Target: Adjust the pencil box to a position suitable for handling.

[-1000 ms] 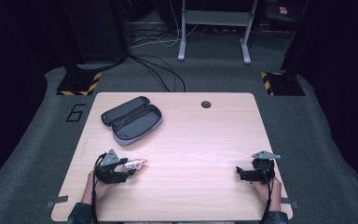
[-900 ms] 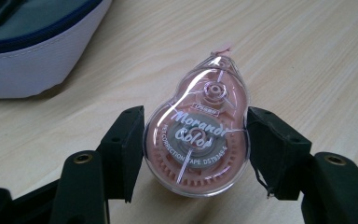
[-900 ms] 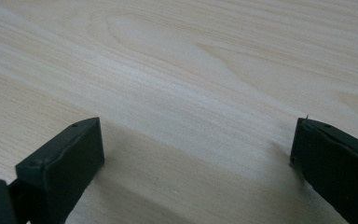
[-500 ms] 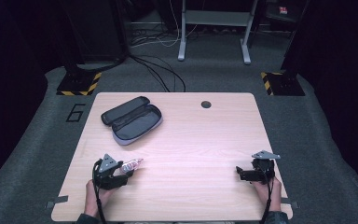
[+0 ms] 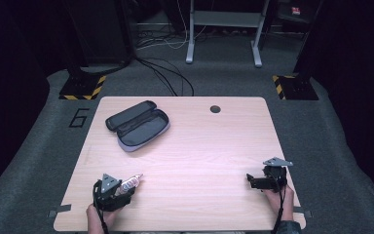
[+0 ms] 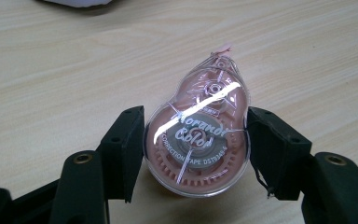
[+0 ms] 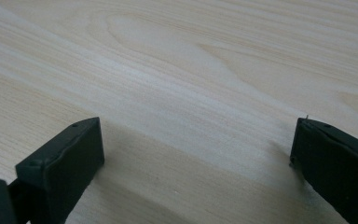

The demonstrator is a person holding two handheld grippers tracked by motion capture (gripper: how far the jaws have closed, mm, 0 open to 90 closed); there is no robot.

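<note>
A pink correction tape dispenser (image 6: 198, 135) with a clear shell sits between the two black jaws of my left gripper (image 6: 196, 149), which is shut on its sides. In the high view that left gripper (image 5: 121, 187) is near the table's front left, with the dispenser (image 5: 130, 183) pointing right and away. An open dark pencil case (image 5: 137, 126) with a grey lining lies at the back left. My right gripper (image 5: 251, 181) rests at the front right, and its jaws stand wide open over bare wood (image 7: 191, 140).
The light wooden table (image 5: 199, 146) has a round cable hole (image 5: 215, 108) near its back edge. A pale corner of the case (image 6: 81, 2) shows at the top of the left gripper view. Cables and stand legs lie on the grey floor behind.
My left gripper with the dispenser has drawn back toward the front edge of the table. The right gripper has stayed where it was.
</note>
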